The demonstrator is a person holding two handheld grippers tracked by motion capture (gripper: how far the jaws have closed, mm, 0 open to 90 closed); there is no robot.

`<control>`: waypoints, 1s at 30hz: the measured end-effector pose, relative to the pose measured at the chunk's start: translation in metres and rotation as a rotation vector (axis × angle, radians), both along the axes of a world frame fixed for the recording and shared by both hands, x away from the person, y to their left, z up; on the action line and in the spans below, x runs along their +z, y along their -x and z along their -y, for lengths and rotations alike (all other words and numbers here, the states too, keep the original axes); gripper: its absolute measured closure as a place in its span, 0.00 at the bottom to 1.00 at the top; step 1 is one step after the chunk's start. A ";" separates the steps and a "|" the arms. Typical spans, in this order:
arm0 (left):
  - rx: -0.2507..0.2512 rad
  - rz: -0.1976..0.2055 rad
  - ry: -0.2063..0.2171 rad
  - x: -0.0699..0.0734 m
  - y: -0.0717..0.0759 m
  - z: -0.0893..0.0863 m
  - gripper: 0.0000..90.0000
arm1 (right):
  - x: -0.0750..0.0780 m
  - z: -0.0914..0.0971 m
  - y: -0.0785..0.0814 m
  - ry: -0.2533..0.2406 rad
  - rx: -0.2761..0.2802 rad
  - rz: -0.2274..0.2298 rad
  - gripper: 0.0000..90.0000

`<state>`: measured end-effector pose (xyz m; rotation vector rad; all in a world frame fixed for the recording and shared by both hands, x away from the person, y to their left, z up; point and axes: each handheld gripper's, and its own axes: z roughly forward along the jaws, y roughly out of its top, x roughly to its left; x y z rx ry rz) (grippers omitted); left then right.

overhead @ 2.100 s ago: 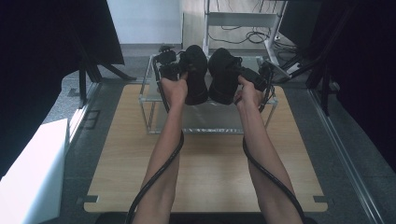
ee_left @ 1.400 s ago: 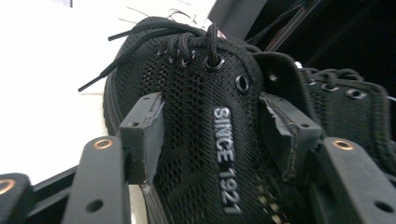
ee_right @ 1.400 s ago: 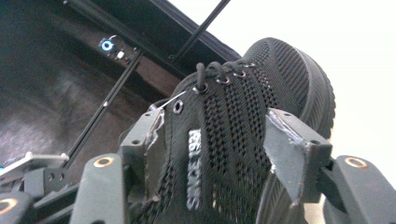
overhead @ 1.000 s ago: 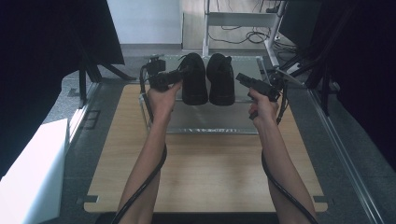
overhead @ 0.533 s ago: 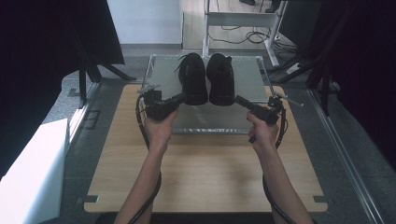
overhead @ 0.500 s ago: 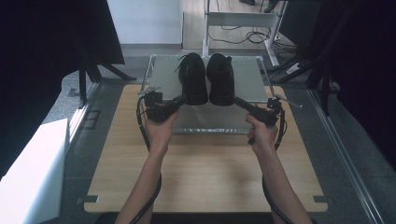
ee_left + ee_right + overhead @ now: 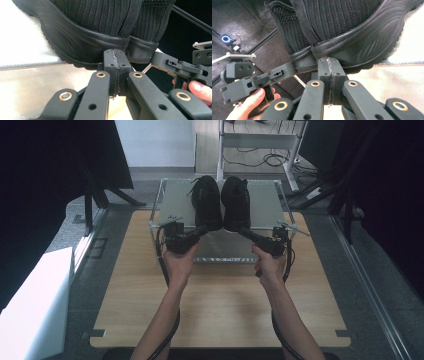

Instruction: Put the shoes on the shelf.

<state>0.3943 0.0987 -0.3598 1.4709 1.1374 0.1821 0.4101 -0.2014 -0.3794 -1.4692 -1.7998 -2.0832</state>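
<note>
1. High view: a pair of black shoes stands side by side on a metal rack (image 7: 170, 195) at the 12 o'clock end of the wooden desk (image 7: 220, 310), heels toward the person. The left shoe (image 7: 206, 200) and right shoe (image 7: 236, 200) touch along their inner sides. The left gripper (image 7: 202, 231) sits just at the left shoe's heel, the right gripper (image 7: 244, 232) just at the right shoe's heel; each is carried by a hand whose forearm comes in from 6 o'clock
2. Left gripper view: the left gripper (image 7: 115, 53) has its jaws pressed flat together, having just been closing, with nothing between them. Their tips lie right under the heel of the left shoe (image 7: 100, 27), at 12 o'clock. The right gripper (image 7: 162, 61) shows at 3 o'clock
3. Right gripper view: the right gripper (image 7: 329, 62) has likewise just been closing; its jaws meet fully and hold nothing. The right shoe (image 7: 352, 32) fills 12 o'clock, its sole edge just above the tips. The left gripper (image 7: 284, 71) is at 9 o'clock
</note>
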 end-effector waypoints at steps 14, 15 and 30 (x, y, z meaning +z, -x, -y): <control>0.020 -0.046 0.000 -0.005 -0.024 0.002 0.99 | -0.010 -0.004 -0.023 -0.044 -0.025 -0.038 0.97; 0.015 -0.040 0.009 -0.005 -0.023 0.002 0.97 | -0.011 -0.004 -0.022 -0.062 -0.011 -0.039 0.94; 0.022 0.004 -0.128 -0.030 0.006 0.003 0.37 | -0.034 0.015 0.000 0.009 0.021 -0.040 0.45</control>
